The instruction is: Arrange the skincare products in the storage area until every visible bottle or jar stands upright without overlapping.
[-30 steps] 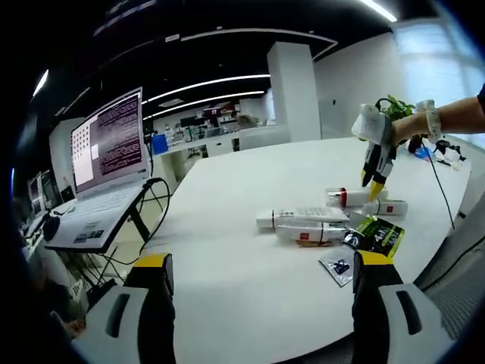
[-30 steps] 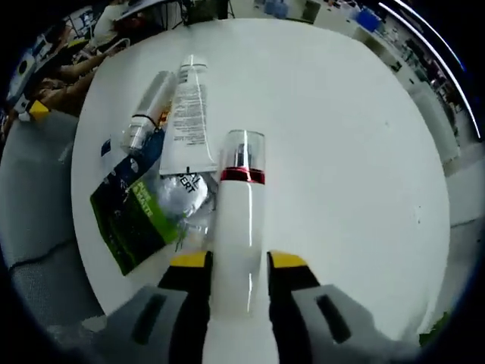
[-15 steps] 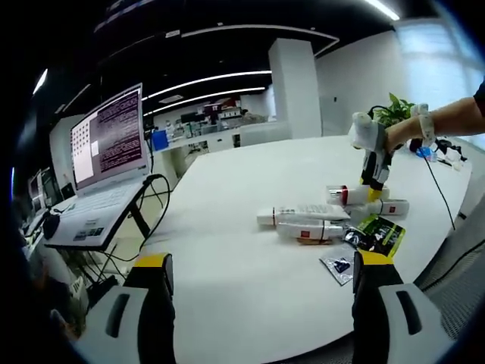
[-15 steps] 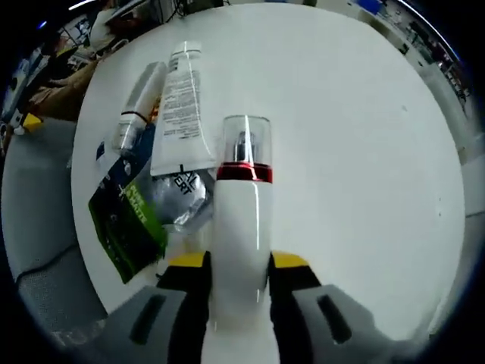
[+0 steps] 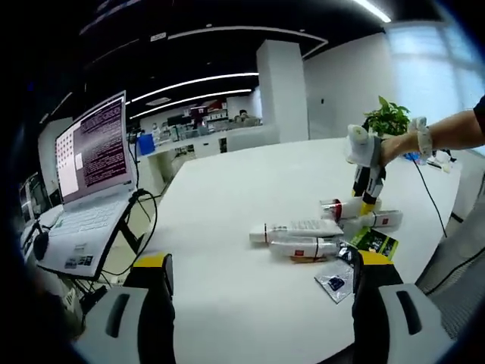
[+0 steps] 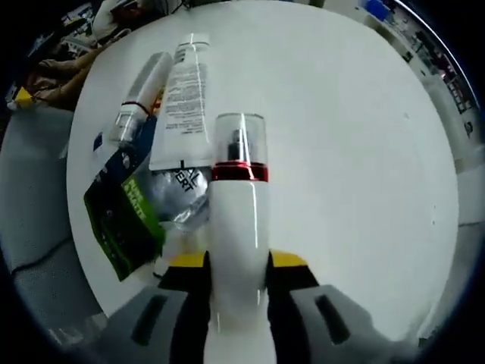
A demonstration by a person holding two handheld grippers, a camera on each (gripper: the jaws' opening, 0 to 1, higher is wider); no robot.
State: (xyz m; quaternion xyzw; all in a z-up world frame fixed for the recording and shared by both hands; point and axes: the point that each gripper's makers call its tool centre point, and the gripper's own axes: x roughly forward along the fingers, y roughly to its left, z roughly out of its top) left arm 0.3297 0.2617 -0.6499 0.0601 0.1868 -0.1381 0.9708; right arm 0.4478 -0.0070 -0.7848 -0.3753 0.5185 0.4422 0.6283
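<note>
Left gripper view: your left gripper [image 5: 261, 265] is wide open and holds nothing above the desk [image 5: 227, 197]. The tubes [image 5: 299, 236] lie near the far edge, beside a green packet [image 5: 373, 243].

Right gripper view: your right gripper [image 6: 239, 262] is closed on the white bottle [image 6: 237, 235], over the packet and tubes.

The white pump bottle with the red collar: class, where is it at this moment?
In the right gripper view, the white pump bottle sits clamped between the right tongs, just right of the white tube and green sachet.
</note>
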